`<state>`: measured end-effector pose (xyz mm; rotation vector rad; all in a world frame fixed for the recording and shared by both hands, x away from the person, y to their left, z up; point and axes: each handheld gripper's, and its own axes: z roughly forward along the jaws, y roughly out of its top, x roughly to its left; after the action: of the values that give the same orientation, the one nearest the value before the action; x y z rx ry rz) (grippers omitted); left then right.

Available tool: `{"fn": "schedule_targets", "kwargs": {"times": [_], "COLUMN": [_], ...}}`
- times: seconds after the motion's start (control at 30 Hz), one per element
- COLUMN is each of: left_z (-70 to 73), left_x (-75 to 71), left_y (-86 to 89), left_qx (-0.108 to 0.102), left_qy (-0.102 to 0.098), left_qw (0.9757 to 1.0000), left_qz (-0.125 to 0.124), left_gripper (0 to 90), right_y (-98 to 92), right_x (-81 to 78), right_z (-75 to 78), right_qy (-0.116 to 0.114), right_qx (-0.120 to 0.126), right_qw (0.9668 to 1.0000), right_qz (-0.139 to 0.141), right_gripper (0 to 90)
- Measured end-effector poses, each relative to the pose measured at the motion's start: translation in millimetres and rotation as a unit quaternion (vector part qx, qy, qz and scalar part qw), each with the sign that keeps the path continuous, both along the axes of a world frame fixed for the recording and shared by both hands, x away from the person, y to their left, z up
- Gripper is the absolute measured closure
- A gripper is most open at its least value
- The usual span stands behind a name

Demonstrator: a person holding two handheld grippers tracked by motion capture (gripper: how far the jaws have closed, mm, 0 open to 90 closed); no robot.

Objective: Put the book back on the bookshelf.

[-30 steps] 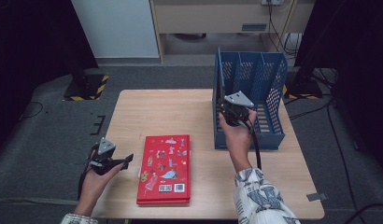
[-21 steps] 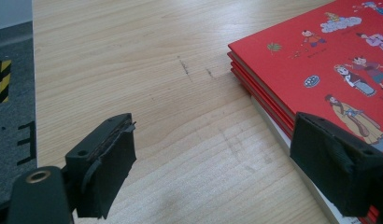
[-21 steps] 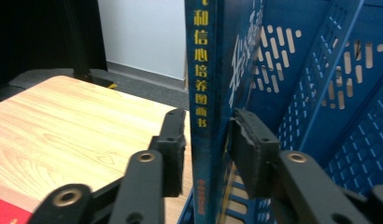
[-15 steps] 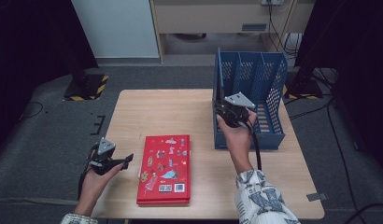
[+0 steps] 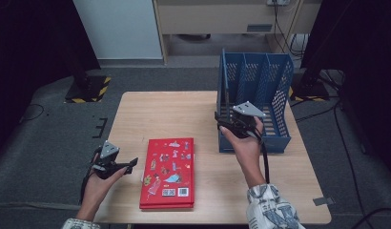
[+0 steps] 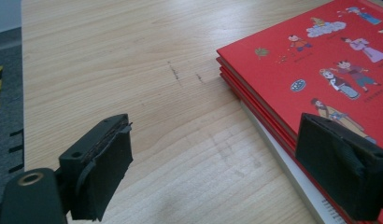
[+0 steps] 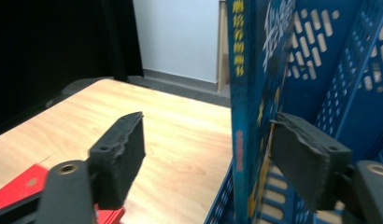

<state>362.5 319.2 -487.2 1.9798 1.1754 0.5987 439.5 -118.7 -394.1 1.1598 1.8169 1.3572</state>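
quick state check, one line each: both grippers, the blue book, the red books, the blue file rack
left gripper: open, nothing between its jaws, beside the red books
right gripper: jaws have just been opening, apart from the blue book that stands between them
blue book: upright in the rack's end compartment
red books: stacked flat on the table, closed
blue file rack: upright on the table

One wooden table (image 5: 184, 114) carries everything counted here. On it lie three red books (image 5: 168, 171) in one stack, near its front edge, and one blue file rack (image 5: 279, 95) with three compartments stands at its right side. One blue book (image 7: 248, 93) stands upright in the rack's leftmost compartment, and two hand-held grippers, the left gripper (image 5: 129, 163) and the right gripper (image 5: 220, 119), are over the table.
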Motion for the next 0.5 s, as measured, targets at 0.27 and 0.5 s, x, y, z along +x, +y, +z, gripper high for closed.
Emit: {"fn": "schedule_targets", "kwargs": {"times": [0.27, 0.5], "left_z": [0.9, 0.8], "left_x": [-3.3, -6.8], "left_y": [-8.0, -20.4], "left_qx": [-0.004, -0.005], "left_qy": [-0.003, 0.002], "left_qw": [0.9998, 0.9993], "left_qz": [-0.019, -0.037], "left_gripper": [8.3, 9.5], "right_y": [-10.1, -14.0], "right_x": [-19.1, -34.8], "right_z": [-5.2, -15.6], "right_qy": [0.009, 0.018], "right_qx": [0.000, -0.003], "right_qw": [0.9999, 0.9996], "right_qz": [0.008, 0.020], "right_gripper": [18.7, 16.1]}}
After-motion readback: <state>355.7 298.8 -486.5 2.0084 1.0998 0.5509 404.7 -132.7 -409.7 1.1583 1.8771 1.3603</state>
